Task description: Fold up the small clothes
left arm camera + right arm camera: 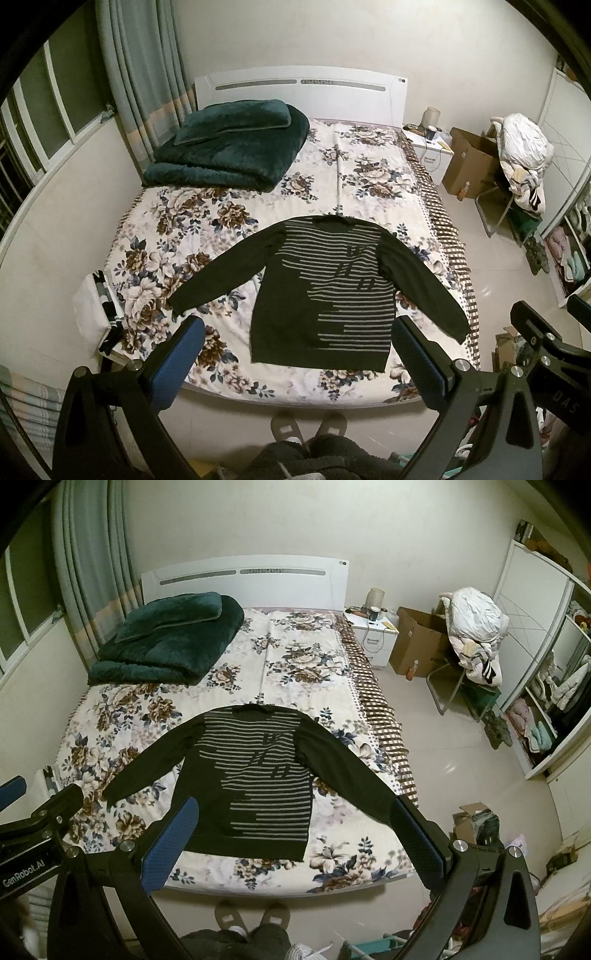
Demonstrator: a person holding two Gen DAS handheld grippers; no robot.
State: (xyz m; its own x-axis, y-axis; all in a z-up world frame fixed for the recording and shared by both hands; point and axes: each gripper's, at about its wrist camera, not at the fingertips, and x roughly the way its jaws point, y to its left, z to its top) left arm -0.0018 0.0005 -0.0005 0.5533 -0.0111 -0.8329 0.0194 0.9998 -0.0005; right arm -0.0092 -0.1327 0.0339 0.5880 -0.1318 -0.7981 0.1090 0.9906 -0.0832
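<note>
A dark long-sleeved sweater (295, 295) (236, 786) with grey stripes lies flat, face up, on the floral bedsheet (207, 221) (288, 664), collar toward the headboard and both sleeves spread out. My left gripper (299, 332) hangs open high above the near edge of the bed, its blue-padded fingers (177, 362) framing the sweater's hem. My right gripper (295, 812) is open too, at about the same height, with nothing between its pads (170, 849). The right gripper's body shows at the left wrist view's right edge (535, 339).
A folded dark green blanket (229, 147) (166, 638) sits at the head of the bed on the left. A white nightstand (373, 635), a cardboard box (417, 638) and a chair piled with clothes (476, 635) stand on the right. The person's slippered feet (306, 424) are at the bed's foot.
</note>
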